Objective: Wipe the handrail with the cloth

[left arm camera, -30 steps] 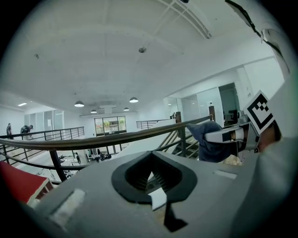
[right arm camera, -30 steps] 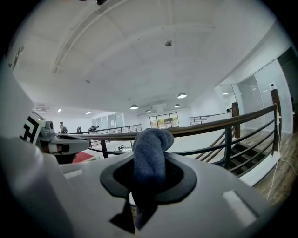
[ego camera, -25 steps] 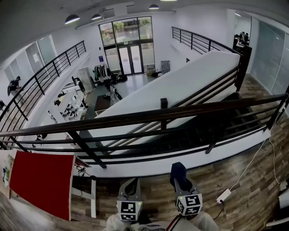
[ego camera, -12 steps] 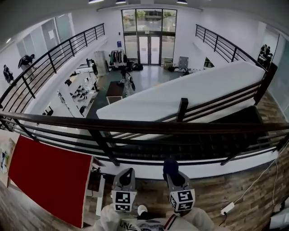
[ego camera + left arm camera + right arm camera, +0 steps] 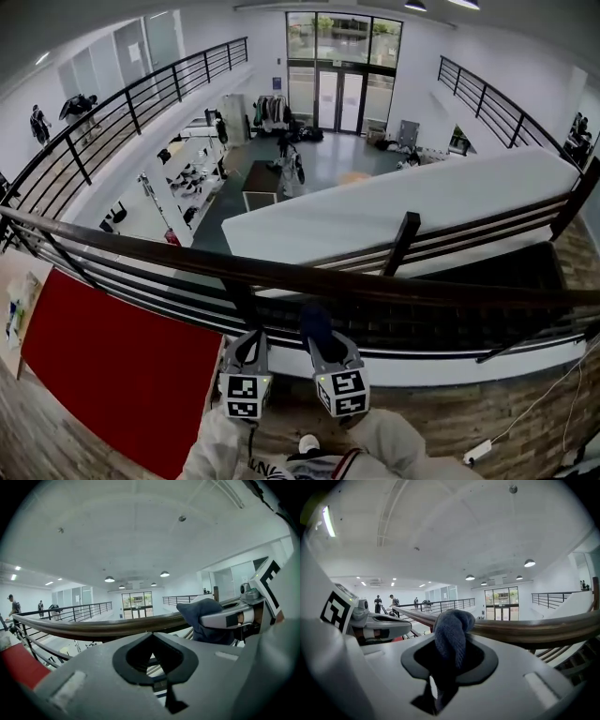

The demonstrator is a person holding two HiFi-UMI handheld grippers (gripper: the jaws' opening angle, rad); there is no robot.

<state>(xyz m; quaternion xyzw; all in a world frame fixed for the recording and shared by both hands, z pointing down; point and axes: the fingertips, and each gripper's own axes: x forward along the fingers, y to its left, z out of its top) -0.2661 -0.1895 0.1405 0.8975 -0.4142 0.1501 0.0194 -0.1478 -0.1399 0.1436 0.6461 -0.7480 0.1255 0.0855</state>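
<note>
Handrail (image 5: 309, 278): dark wooden rail. Long axis runs from the left edge of the head view, slightly downward, to the right edge, bowed by the lens. Open hall below it. Red panel (image 5: 122, 375) fills the lower left of the frame.

Left gripper (image 5: 248, 352): lower centre, just under the rail. Jaws closed together, nothing between them in its own view.

Right gripper (image 5: 328, 354): just beside the left one, on its right. Jaws clamped on the cloth (image 5: 315, 321).

Cloth: dark blue, bunched into a thick roll. It stands out of the jaws, long axis along them, tip pointing up at the rail. In the right gripper view the bunch (image 5: 452, 630) overlaps the rail's near edge. Probably touching, but contact can't be confirmed from these angles.

Progress (judgement): cloth grasped and brought to the rail near its middle. No wiped stretch can be told from unwiped. Stroking along the rail's length to either side remains.
</note>
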